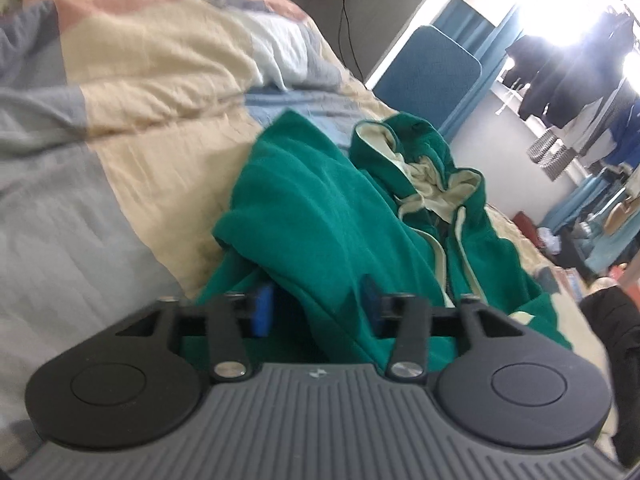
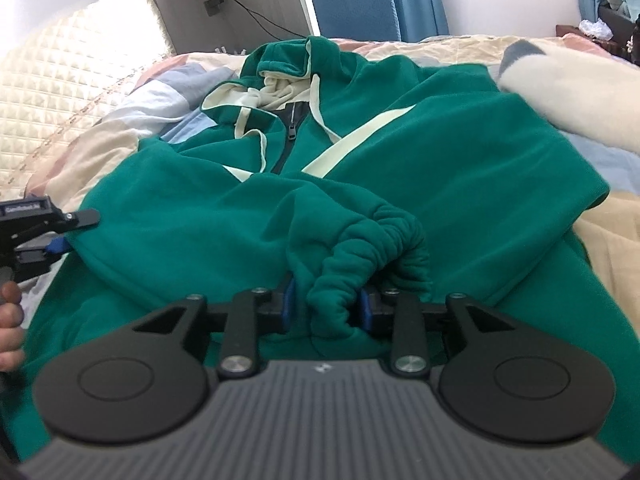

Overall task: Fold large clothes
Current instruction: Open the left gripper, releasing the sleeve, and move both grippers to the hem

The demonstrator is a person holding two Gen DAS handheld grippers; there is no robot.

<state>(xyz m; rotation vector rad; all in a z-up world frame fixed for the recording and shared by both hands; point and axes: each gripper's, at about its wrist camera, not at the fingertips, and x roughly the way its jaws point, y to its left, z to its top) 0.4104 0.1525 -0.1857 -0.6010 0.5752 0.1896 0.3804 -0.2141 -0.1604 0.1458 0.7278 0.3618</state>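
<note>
A green zip hoodie (image 1: 320, 208) with cream lining lies front up on the bed, its hood (image 2: 280, 60) towards the headboard. My right gripper (image 2: 327, 306) sits low over the near part of the hoodie (image 2: 440, 152). Its blue pads are shut on a bunched green sleeve cuff (image 2: 360, 248) that fills the gap between them. My left gripper (image 1: 316, 308) is at the garment's left edge with its jaws apart. A fold of green cloth lies loosely between them, and a dark gap shows beside the left pad. The left gripper (image 2: 60, 240) also shows at the left edge of the right wrist view, with a hand (image 2: 8, 320) behind it.
The patchwork bed cover (image 1: 140, 120) spreads out to the left. A fluffy white blanket (image 2: 560, 80) lies at the hoodie's right. A quilted headboard (image 2: 60, 92) and a plugged-in cable (image 2: 216, 4) are at the back. A blue chair (image 1: 424, 80) and hanging clothes (image 1: 560, 72) stand beyond the bed.
</note>
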